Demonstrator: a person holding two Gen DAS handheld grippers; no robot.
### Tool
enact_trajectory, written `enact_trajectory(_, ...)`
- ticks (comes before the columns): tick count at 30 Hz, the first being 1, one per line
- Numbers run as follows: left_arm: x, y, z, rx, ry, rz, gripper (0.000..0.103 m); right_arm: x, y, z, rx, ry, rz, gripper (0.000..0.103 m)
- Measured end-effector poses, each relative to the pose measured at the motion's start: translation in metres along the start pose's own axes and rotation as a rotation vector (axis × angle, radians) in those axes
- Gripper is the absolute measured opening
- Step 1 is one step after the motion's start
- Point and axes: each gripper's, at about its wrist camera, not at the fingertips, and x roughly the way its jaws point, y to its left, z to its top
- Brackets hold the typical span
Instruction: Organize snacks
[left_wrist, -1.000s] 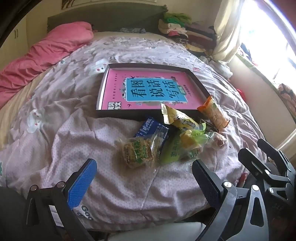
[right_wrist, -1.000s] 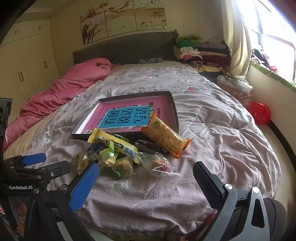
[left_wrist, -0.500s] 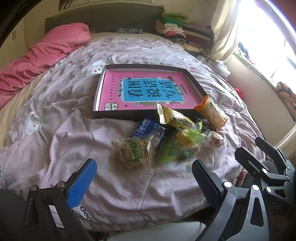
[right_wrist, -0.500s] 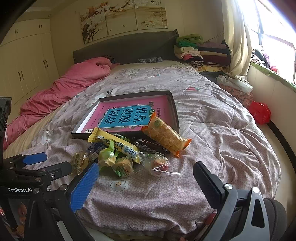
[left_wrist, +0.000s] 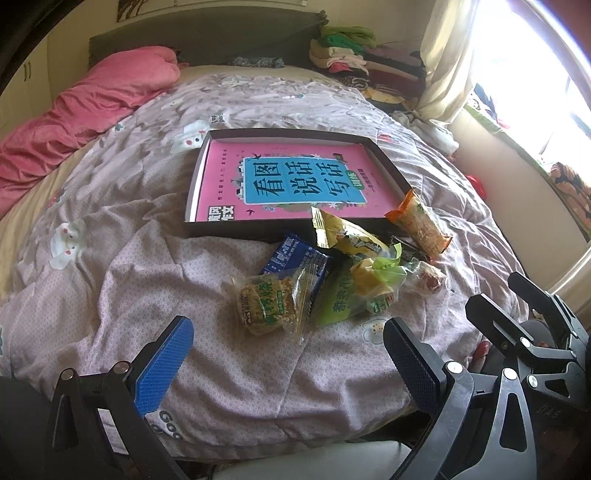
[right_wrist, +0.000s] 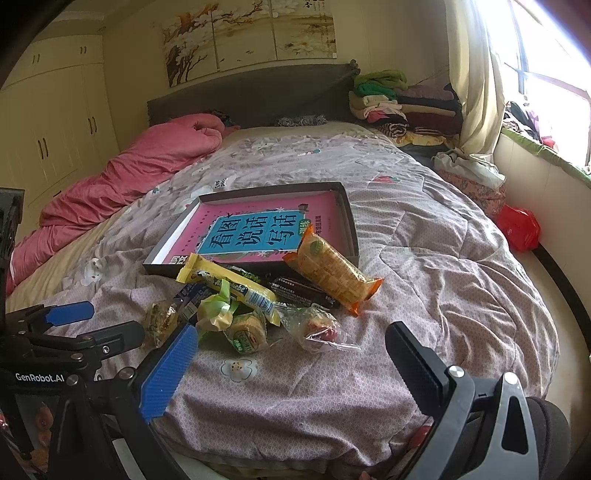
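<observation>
A heap of wrapped snacks lies on the bed quilt just in front of a dark shallow box (left_wrist: 229, 234) (right_wrist: 352, 225) that holds a pink and blue book (left_wrist: 288, 184) (right_wrist: 258, 229). The heap includes an orange cracker pack (left_wrist: 419, 223) (right_wrist: 332, 267), a yellow bar (left_wrist: 343, 236) (right_wrist: 225, 282), a blue packet (left_wrist: 295, 262), a clear pack of puffed rice cake (left_wrist: 267, 302), green packets (left_wrist: 343, 302) and a clear-wrapped red sweet (right_wrist: 319, 328). My left gripper (left_wrist: 284, 363) is open, hovering short of the heap. My right gripper (right_wrist: 291, 363) is open too, near the bed edge.
A pink duvet (left_wrist: 92, 110) (right_wrist: 147, 162) lies bunched at the far left of the bed. Folded clothes (right_wrist: 402, 103) are stacked by the headboard, a red bag (right_wrist: 519, 227) lies beside the bed on the right. Wardrobes (right_wrist: 55, 110) stand on the left.
Both cameras have shifted slightly; the view has drifted a little. The snacks and box have not moved, and both grippers stay open.
</observation>
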Motion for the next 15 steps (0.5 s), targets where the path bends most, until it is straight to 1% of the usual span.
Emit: enact_trajectory(15, -0.0006, -0.0009, 0.0003, -0.003, -0.001, -0.001, 0.102, 0.0001, -0.0006, -0.0008, 0.002, 0.001, -0.003, 0.103)
